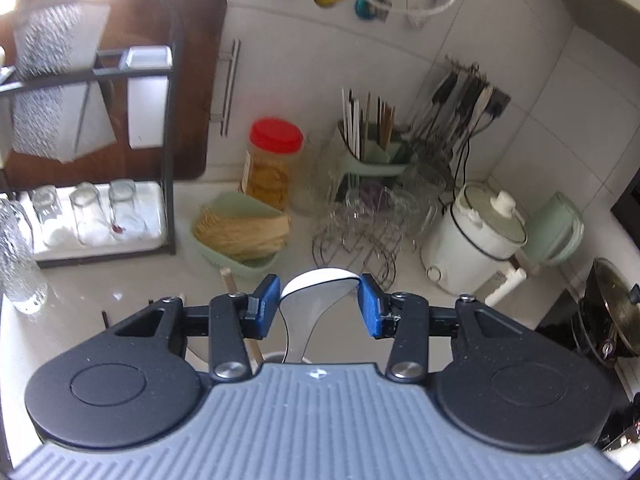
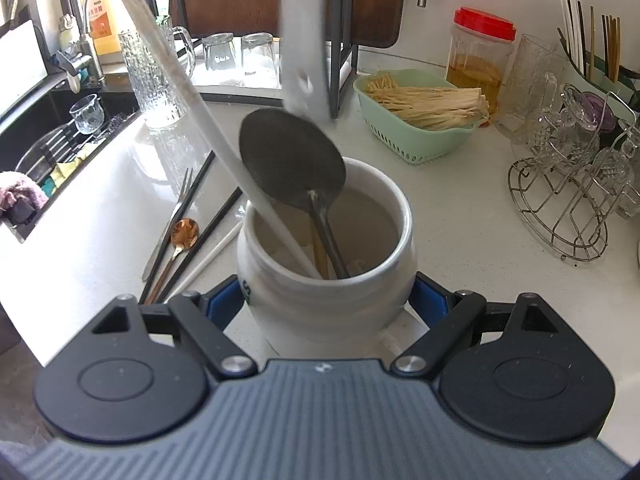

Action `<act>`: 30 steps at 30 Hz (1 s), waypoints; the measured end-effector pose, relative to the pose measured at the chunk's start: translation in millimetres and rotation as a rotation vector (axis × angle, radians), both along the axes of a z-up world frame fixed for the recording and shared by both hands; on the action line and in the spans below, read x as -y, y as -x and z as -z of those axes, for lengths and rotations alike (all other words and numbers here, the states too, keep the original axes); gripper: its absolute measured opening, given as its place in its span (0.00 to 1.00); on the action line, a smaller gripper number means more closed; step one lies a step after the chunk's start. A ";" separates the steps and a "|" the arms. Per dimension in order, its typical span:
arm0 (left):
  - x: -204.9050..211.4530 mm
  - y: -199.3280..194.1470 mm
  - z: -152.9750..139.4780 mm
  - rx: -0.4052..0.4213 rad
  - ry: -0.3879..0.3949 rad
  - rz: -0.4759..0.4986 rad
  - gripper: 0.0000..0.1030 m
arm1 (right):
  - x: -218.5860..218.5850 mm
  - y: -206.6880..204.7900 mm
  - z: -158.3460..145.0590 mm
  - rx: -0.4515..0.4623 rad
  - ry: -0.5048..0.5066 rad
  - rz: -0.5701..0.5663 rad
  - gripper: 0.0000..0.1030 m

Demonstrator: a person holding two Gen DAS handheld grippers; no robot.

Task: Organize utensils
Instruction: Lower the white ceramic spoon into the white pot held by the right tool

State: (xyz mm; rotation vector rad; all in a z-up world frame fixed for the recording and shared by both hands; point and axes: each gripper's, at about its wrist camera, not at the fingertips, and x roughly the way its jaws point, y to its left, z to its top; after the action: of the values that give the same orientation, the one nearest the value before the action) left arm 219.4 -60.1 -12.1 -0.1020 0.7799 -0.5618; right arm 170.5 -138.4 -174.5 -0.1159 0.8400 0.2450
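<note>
- The white crock (image 2: 326, 264) stands on the near counter, clamped at its sides by the right gripper (image 2: 326, 304) so it cannot tip.
- The left gripper (image 1: 319, 304) pinches a white spatula (image 1: 316, 300) by its blade, handle down over the crock's mouth.
- A dark spoon (image 2: 294, 164) already leans inside.
- Loose cutlery (image 2: 180, 236) lies left of it.

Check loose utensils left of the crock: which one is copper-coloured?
The small spoon, with its rose-gold bowl; the fork is silver, the chopsticks black or white.
</note>
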 end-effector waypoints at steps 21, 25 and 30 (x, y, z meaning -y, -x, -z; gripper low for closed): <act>23.0 -29.2 49.9 -0.204 -0.067 0.003 0.47 | 2.2 0.7 0.3 0.007 -0.022 0.004 0.87; 30.3 -33.1 57.1 -0.248 -0.111 0.008 0.47 | 3.0 1.3 0.5 0.008 -0.028 0.006 0.87; 39.1 -41.3 63.0 -0.301 -0.159 0.002 0.47 | 3.5 1.8 0.5 0.010 -0.033 0.009 0.87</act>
State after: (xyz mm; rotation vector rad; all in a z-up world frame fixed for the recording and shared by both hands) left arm 260.7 -99.3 -75.1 -0.0387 1.1150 -0.4900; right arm 168.7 -141.9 -175.0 -0.0829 0.8265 0.2497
